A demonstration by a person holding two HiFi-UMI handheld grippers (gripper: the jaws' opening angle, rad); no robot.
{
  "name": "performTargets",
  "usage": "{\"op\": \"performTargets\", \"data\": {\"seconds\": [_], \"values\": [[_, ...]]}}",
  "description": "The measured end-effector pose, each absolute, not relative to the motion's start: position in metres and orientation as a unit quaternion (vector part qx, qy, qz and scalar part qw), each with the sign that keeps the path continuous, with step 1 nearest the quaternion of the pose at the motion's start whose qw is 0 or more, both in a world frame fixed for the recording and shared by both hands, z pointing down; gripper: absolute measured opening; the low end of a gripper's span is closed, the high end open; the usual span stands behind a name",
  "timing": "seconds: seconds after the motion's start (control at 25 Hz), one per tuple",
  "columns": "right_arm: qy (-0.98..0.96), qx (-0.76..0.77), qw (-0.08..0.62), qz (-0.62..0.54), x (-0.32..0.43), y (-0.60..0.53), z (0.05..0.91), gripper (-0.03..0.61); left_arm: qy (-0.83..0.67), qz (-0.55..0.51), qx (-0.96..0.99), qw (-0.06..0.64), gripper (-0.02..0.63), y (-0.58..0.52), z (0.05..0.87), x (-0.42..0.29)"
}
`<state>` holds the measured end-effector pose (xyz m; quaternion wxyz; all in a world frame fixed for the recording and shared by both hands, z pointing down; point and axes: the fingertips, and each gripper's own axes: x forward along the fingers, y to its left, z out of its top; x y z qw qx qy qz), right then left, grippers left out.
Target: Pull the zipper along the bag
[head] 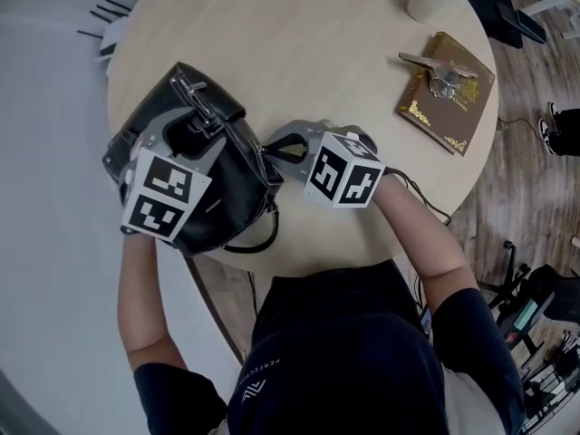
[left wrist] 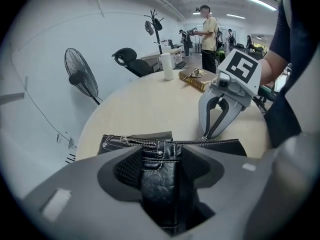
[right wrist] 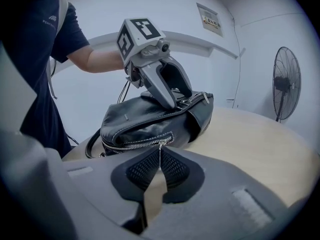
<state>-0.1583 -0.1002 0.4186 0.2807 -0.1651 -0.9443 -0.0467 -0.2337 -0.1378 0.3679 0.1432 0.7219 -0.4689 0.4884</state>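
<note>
The round, pale wooden surface [head: 317, 34] is carrying the work. The black leather bag [head: 237, 166] is lying on it near the edge closest to the person, toward the left, where both arms are reaching it comfortably. The bag is slumping softly, with its grained leather creasing, pale stitching showing along the seams, and a dark loop strap [head: 258, 239] lying off the near end.

The left tongs [left wrist: 161, 166] are standing wide around a stitched leather tab at the bag's top edge. The leather is sitting between the pads, but they are not appearing to clamp it (a judgement, since contact at the pad faces is hard to read). This placement is probably serving to brace the bag against sliding under a pull.

The right tongs [right wrist: 159, 173] are sitting at the opposite side, nearly together, and are pinching the thin metal zipper pull [right wrist: 159, 154] that is hanging from the slider. Holding the pull rather than the slider is likely keeping the force in line with the track.

The silver-toothed zipper [right wrist: 132, 146] is running along the bag's side panel inside a stitched border. The slider is sitting near one end, with meshed teeth showing along the rest.
</note>
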Motion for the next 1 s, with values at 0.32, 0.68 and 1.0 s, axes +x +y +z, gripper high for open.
{"op": "performTargets", "data": {"seconds": [0.32, 0.68, 1.0], "values": [[-0.934, -0.198, 0.291, -0.064, -0.1562, -0.0984, 0.4171, 0.011, -0.485, 0.47, 0.718, 0.168, 0.24, -0.1429, 0.3709, -0.238], [-0.923, -0.228, 0.296, -0.088, -0.1523, -0.0965, 0.4123, 0.011, -0.495, 0.463, 0.713, 0.179, 0.239, -0.1453, 0.3728, -0.24], [-0.913, -0.239, 0.312, -0.112, -0.1507, -0.0951, 0.4115, 0.009, -0.497, 0.456, 0.713, 0.193, 0.239, -0.1464, 0.3733, -0.2388]]}}
